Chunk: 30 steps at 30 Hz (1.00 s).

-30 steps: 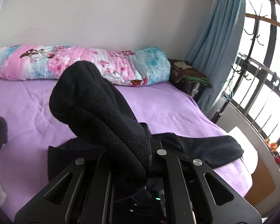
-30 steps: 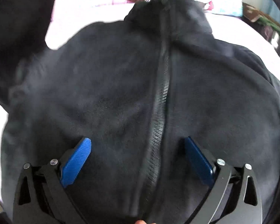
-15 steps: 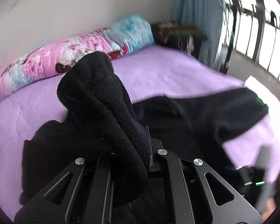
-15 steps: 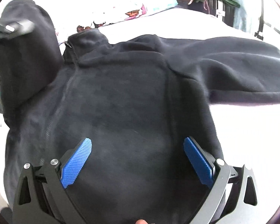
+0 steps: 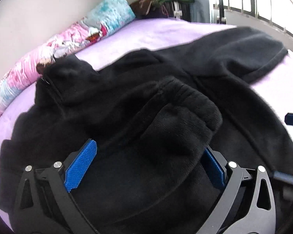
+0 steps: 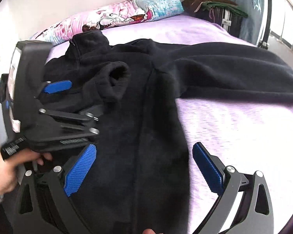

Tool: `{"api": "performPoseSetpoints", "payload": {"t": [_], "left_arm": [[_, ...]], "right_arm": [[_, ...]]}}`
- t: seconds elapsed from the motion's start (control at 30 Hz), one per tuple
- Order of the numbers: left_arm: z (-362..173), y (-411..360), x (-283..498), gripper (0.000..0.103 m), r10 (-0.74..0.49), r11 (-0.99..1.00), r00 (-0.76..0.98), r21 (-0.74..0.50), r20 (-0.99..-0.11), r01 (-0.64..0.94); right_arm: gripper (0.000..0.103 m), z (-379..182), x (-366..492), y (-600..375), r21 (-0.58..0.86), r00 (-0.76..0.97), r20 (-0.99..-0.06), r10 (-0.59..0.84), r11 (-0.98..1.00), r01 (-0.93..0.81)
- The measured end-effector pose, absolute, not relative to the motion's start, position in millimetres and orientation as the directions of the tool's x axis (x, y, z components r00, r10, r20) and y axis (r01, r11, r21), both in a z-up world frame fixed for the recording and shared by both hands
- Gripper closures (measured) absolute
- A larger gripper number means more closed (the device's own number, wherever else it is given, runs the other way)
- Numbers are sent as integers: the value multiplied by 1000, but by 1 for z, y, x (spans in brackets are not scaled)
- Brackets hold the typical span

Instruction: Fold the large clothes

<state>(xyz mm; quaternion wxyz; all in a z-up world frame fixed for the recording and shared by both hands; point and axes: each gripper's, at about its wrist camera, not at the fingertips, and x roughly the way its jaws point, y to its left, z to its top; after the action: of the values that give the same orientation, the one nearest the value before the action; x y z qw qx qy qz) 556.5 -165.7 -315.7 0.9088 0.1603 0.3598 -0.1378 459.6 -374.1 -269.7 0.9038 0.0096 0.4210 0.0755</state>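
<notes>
Blue ribbed pads of the left gripper [image 5: 146, 167] have just been opening and now stand wide, releasing the sleeve cuff [image 5: 187, 115] onto the jacket's chest to form a fold. The right gripper [image 6: 144, 167] hovers wide apart, empty, above the black fleece jacket [image 6: 146, 101] lying flat on the purple bed [image 6: 234, 120].

A home bedroom. Ahead of the grippers lies a bed with a purple sheet [image 6: 234, 128]. A rolled floral quilt [image 6: 115, 23] sits beyond, curtained window [image 6: 244, 5] at far right.
</notes>
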Motion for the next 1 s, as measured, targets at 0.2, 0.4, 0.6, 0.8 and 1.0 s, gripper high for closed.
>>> {"api": "performPoseSetpoints", "payload": {"t": [0.2,0.4,0.6,0.8,1.0], "left_arm": [[-262,-125,504,6,-278,887,756,144,-592,439],[-236,-33,495,6,-319,923,754,-10,-574,384],[-238,68,528,6,-221,974,795,-81,-564,213],[-293,118,561,6,-169,983,718,-167,-675,74],[-343,128,573,5,-78,995,653,-104,-754,-2]], "right_arm": [[6,-218,473,-385,148,702,-682,203,979,-139],[6,-194,525,-348,212,680,-679,277,961,-179],[6,-208,563,-268,172,651,-687,324,942,-288],[6,-281,589,-223,47,567,-799,198,962,-270],[5,-327,587,-222,-15,579,-799,159,959,-285]]}}
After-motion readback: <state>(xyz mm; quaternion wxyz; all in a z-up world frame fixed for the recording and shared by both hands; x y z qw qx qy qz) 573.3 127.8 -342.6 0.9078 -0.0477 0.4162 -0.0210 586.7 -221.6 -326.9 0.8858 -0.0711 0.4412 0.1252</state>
